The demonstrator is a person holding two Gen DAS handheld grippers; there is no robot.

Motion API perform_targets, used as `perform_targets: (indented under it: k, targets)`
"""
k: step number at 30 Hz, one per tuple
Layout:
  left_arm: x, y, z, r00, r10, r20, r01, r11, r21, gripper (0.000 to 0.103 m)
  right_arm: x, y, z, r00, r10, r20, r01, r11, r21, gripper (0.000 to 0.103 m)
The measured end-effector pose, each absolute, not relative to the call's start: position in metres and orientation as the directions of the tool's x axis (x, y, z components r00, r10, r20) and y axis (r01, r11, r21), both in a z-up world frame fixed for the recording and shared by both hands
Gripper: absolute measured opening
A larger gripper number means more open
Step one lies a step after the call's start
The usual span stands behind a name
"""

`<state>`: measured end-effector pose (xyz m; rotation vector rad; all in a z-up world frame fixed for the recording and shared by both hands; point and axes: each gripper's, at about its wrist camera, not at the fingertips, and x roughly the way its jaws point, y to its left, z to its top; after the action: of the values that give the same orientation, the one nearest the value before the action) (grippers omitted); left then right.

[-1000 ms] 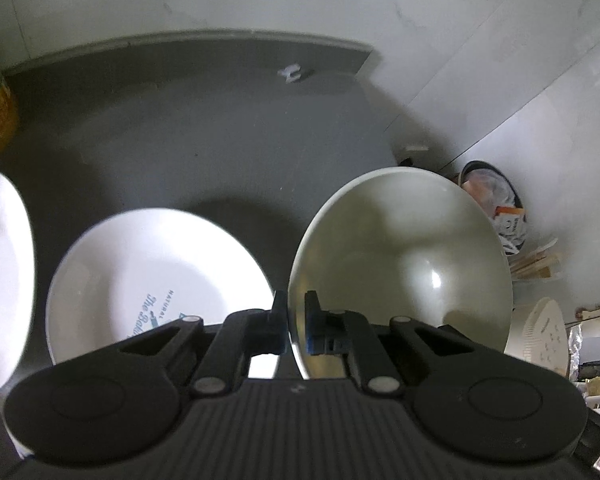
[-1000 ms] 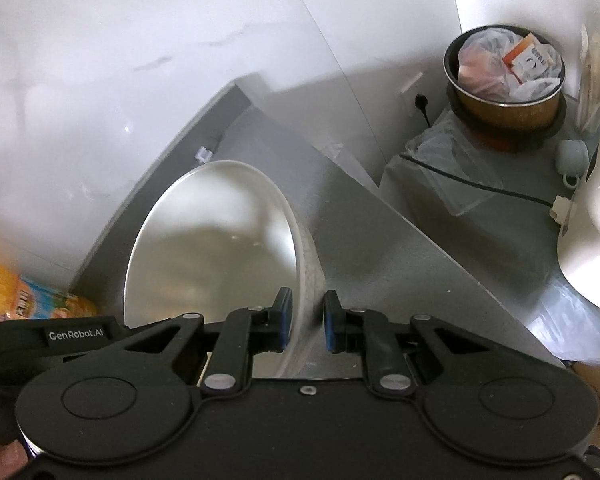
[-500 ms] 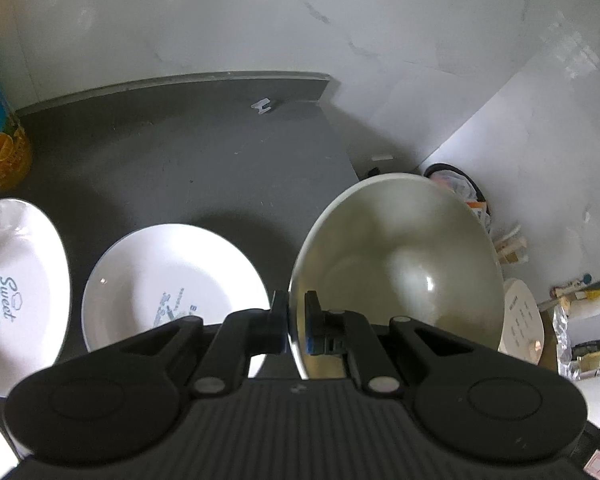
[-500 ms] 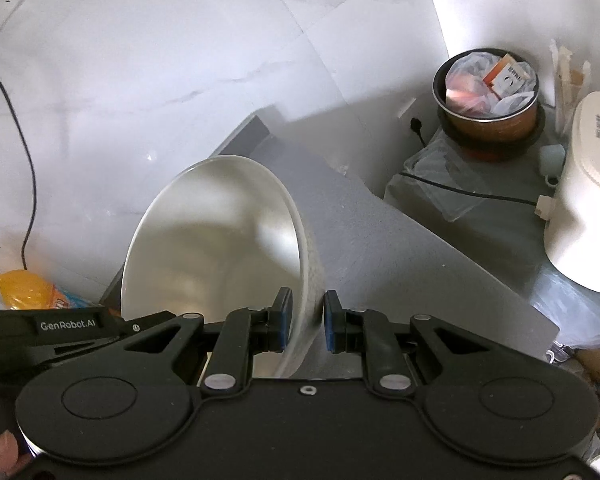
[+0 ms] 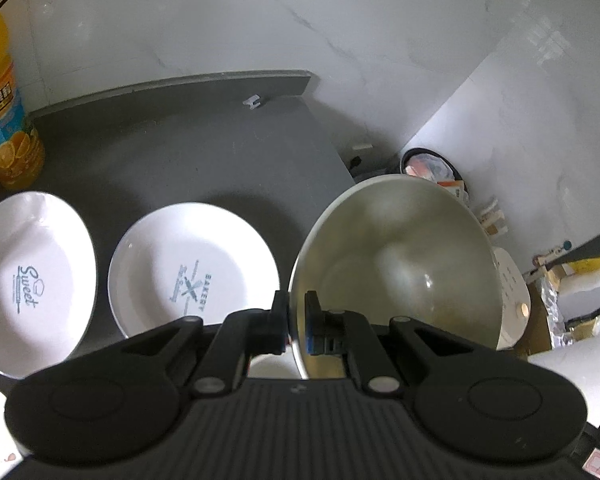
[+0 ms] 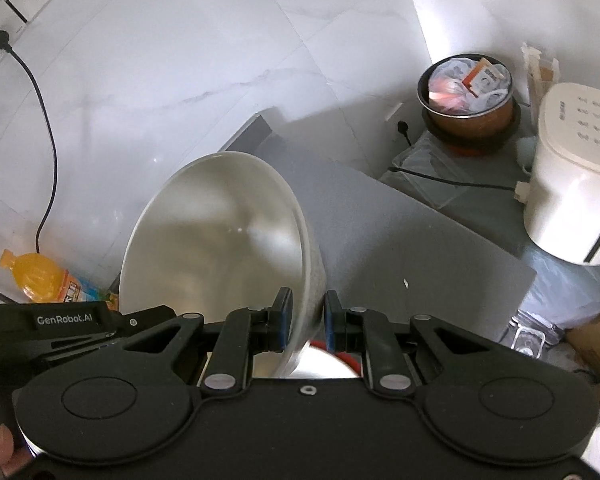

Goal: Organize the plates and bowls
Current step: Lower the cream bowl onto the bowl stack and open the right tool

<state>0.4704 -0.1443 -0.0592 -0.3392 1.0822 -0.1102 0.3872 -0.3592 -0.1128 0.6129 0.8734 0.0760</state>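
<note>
Left gripper (image 5: pixel 296 320) clamps the rim of a tilted beige bowl (image 5: pixel 400 268), held above the dark grey counter (image 5: pixel 188 152). Right gripper (image 6: pixel 305 322) grips the rim of a second bowl (image 6: pixel 220 240), also tilted, w/ opening toward camera. On counter, L to R: "Sweet" plate (image 5: pixel 32 280), then "BAKERY" plate (image 5: pixel 192 272) just beside it. Orange juice bottle (image 5: pixel 4 108) stands at the back-left, near the wall.

1. Lighting dim and cool; brightest on the white wall (image 6: pixel 220 60) at upper right.
2. Soft shadows darken the grey surface (image 5: pixel 188 148).
3. Glare spots inside the bowl (image 5: pixel 396 264).
4. Fisheye bending and dark corners at the edges.
</note>
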Motion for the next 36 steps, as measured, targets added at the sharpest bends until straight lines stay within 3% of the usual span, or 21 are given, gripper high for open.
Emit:
perform_targets:
  k: [18, 36]
  targets:
    - [0.425, -0.141, -0.072, 0.423, -0.307, -0.852, 0.006, 0.942, -0.337, 0.007, 0.325, -0.348, -0.124, 0.648, 0.242, -0.722, 0.275, 0.809, 0.519, 0.016]
    - [0.404, -0.118, -0.119, 0.338, -0.289, -0.896, -0.047, 0.945, -0.322, 0.007, 0.315, -0.318, -0.161, 0.545, 0.243, -0.803, 0.317, 0.826, 0.466, 0.018]
